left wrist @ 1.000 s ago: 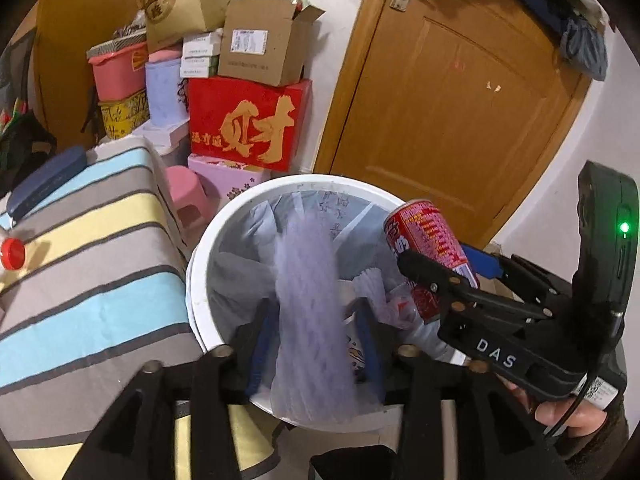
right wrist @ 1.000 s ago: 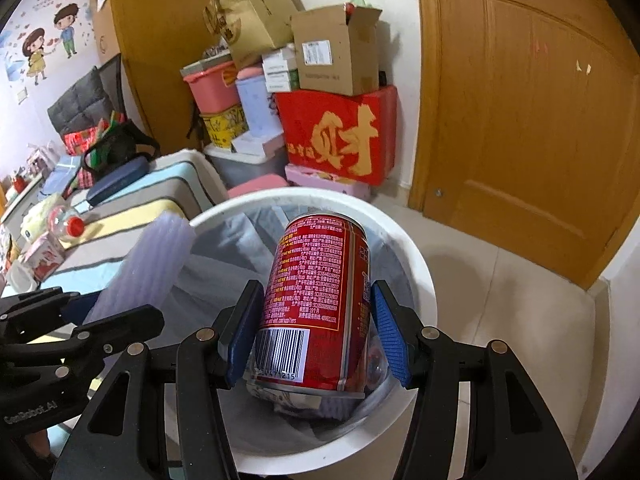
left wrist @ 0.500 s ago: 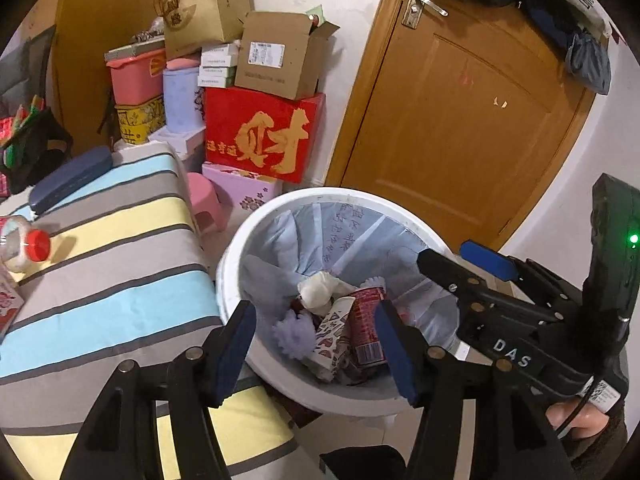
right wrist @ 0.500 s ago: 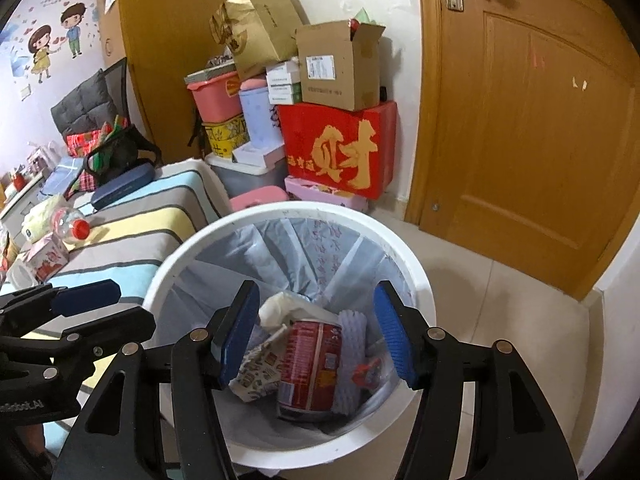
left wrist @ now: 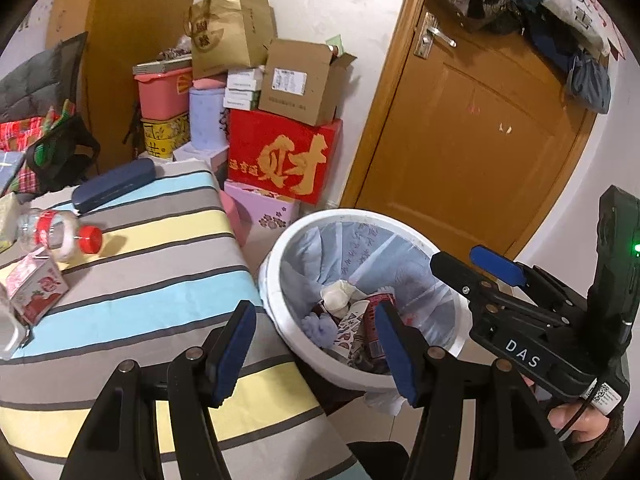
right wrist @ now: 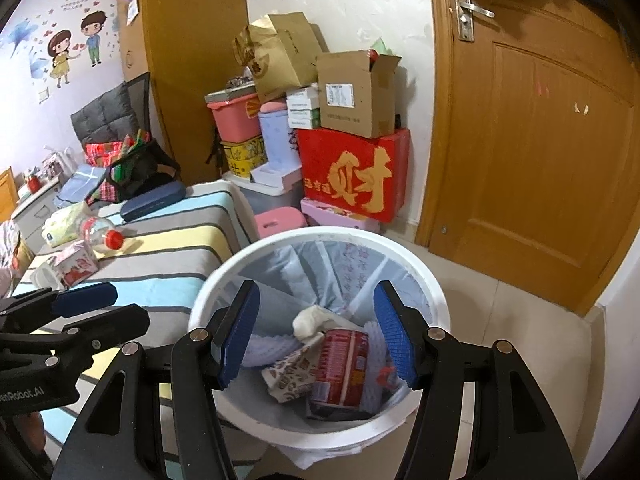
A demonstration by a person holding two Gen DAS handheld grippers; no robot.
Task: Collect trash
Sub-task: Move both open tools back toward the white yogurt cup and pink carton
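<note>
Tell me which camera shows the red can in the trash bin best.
The right wrist view: the red can lies in plain sight inside the white bin, label facing up. The left wrist view shows only a sliver of it, partly hidden behind a gripper pad.

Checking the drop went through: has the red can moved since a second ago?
Yes. The can has gone from the right gripper, whose jaws have just been opening, down into the white bin, among the trash.

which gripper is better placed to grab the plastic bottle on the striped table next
Left, probably. The left gripper is open and empty over the striped table's edge, on the plastic bottle's side. The right gripper is also open and empty, but hangs over the white bin, farther from it.
</note>
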